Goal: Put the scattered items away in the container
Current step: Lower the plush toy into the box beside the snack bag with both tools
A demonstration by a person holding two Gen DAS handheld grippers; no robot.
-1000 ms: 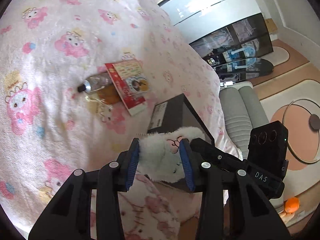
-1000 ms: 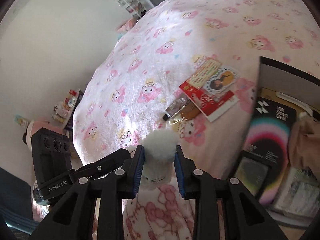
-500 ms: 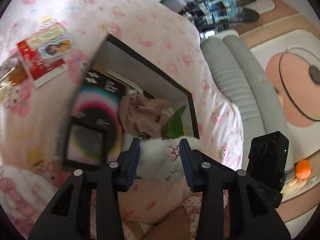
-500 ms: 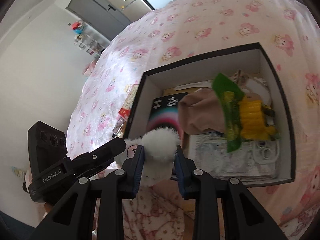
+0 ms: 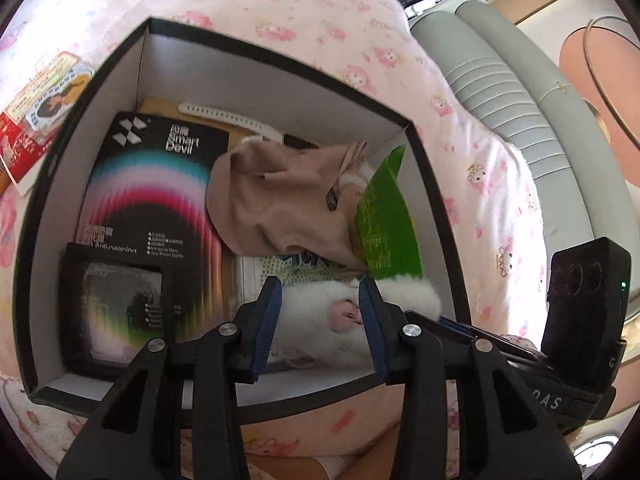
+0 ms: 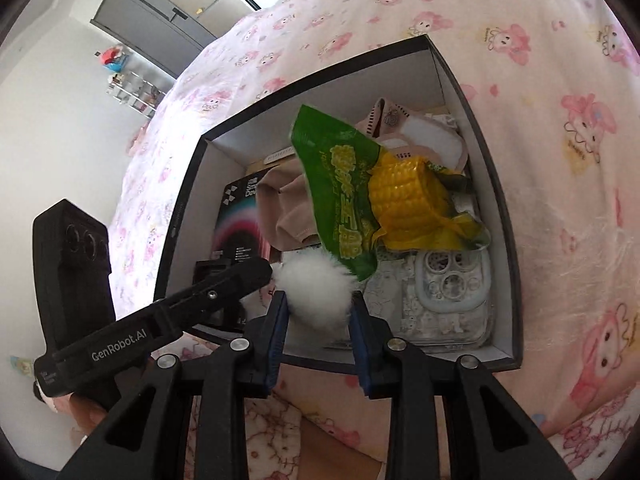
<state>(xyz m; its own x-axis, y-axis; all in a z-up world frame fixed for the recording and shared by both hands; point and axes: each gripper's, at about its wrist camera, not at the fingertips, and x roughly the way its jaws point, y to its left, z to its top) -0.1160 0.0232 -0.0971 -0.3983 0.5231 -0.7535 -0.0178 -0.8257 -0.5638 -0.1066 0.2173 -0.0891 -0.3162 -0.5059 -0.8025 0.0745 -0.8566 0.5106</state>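
Both my wrist views are bright with soft daylight, no harsh glare. In the left view the bedspread [image 5: 328, 20] washes out toward the upper left, and the booklet [image 5: 36, 108] at that edge is smeared by motion blur. The box [image 5: 256, 92] interior reads sharp enough that I can make out print, its walls casting mild shadows inward. In the right view the corn pack [image 6: 360, 184] has a soft, slightly blurred edge and the blanket's lower right is overexposed. Fisheye bending curves the box rims, and dark vignetting rings every corner.
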